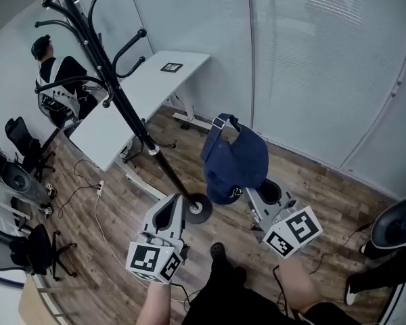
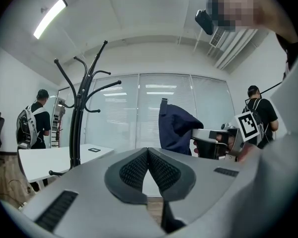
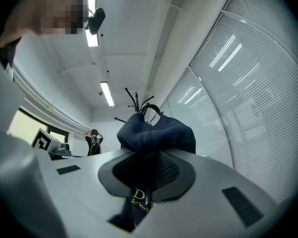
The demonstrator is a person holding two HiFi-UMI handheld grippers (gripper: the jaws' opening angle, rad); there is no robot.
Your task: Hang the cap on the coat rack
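A navy blue cap point(image 1: 235, 161) with gold lettering hangs in the air, pinched by my right gripper point(image 1: 247, 193), which is shut on its brim; the cap point(image 3: 156, 133) fills the middle of the right gripper view. The black coat rack point(image 1: 101, 66) stands to the left, its round base point(image 1: 199, 208) on the floor and its curved hooks point(image 2: 84, 78) up high. My left gripper point(image 1: 170, 212) is shut with nothing in it, held low beside the rack's base. In the left gripper view the cap point(image 2: 176, 128) hangs to the right of the rack.
A white desk point(image 1: 132, 103) stands behind the rack. A person in black with a backpack point(image 1: 57, 80) stands at far left, near office chairs point(image 1: 24, 249). Frosted glass walls point(image 1: 311, 59) run along the back. Cables lie on the wood floor point(image 1: 115, 215).
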